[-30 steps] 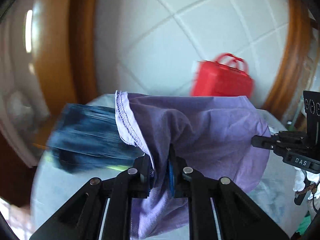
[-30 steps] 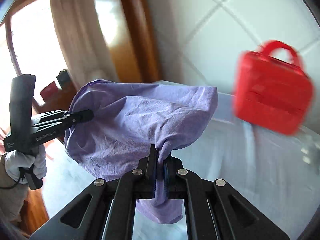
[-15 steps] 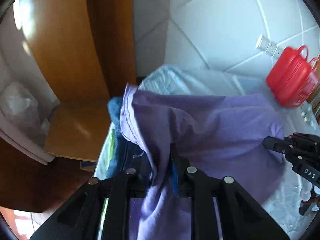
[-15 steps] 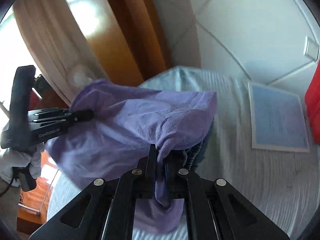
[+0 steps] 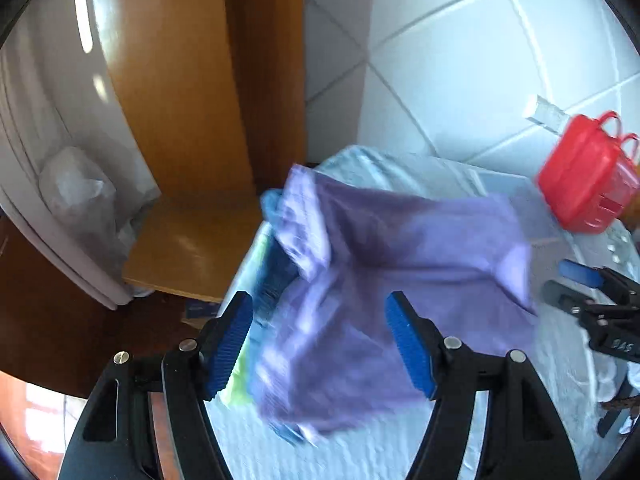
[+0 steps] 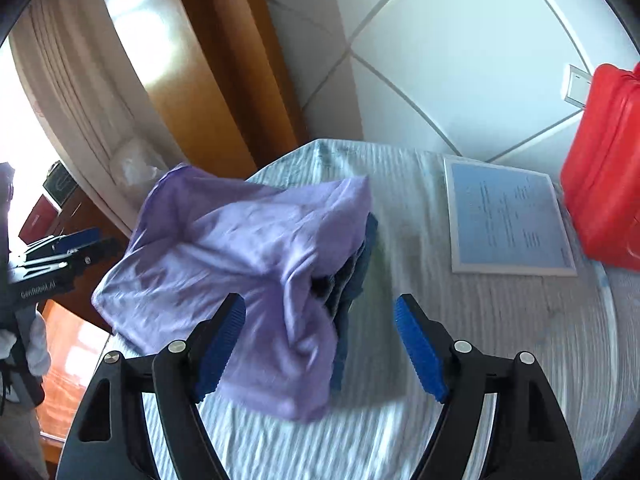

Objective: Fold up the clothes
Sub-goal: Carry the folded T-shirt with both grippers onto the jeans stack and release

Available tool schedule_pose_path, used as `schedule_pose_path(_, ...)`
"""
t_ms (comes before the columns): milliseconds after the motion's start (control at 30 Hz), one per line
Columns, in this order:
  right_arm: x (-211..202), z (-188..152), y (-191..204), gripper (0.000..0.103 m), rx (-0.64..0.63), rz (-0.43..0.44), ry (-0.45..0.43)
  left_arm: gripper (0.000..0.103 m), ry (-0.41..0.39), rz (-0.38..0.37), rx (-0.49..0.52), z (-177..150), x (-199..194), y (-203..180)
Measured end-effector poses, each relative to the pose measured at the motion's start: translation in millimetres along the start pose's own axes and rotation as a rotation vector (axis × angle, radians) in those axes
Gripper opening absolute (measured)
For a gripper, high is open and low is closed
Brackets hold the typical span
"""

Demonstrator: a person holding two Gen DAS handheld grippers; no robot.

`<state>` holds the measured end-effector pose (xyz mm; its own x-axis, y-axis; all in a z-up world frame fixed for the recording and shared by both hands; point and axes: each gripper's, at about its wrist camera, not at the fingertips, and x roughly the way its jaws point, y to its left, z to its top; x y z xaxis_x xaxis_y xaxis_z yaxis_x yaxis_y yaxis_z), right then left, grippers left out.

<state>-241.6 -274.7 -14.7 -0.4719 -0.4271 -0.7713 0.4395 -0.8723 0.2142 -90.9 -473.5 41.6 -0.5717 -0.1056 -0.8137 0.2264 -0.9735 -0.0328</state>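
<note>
The left gripper [image 5: 320, 344] had its jaws spread wide, the blue pads [image 5: 230, 344] clear of any cloth. The right gripper [image 6: 320, 344] stood the same way, jaws apart and holding nothing. Ahead of both, the purple garment [image 5: 392, 280] was loose and blurred, bunched in soft folds over a stack of darker clothes [image 6: 356, 264] near the left edge of the table [image 6: 500, 320]; whether it had settled on the stack or was yet above it could not be told. A blue and green edge of the stack [image 5: 276, 276] showed under the garment in the left view. In the left view the right gripper [image 5: 576, 292] appeared at the right edge, just beside the garment but apart from it; in the right view the left gripper [image 6: 76, 248] appeared at the left, likewise apart. The table wore a pale ribbed cover. A blue sheet [image 6: 508, 220] lay flat on it, well right of the garment, and a red case [image 6: 604, 196] stood beside the sheet. A tiled wall [image 6: 480, 60] and a wooden door [image 5: 180, 100] rose behind.
</note>
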Motion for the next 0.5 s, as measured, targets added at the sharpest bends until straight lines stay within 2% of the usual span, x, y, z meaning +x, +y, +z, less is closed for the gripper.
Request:
schedule_pose_path(67, -1, -1, 7, 0.076, -0.013, -0.006, 0.004, 0.07, 0.006, 0.014, 0.018, -6, 1, -15)
schedule_pose_path(167, -7, -10, 15, 0.076, -0.015, -0.001, 0.025, 0.07, 0.026, 0.082, 0.059, -18, -4, -36)
schedule_pose_path(333, -17, -22, 27, 0.076, -0.045, -0.032, 0.042, 0.07, 0.033, -0.015, 0.028, -23, -8, -45)
schedule_pose_path(467, -20, -29, 30, 0.078, -0.055, -0.042, 0.05, 0.07, 0.029, -0.003, 0.027, -20, -9, -47)
schedule_pose_path(500, -20, -31, 30, 0.083, -0.057, -0.042, 0.053, 0.07, 0.028, -0.003, 0.027, -20, -9, -47)
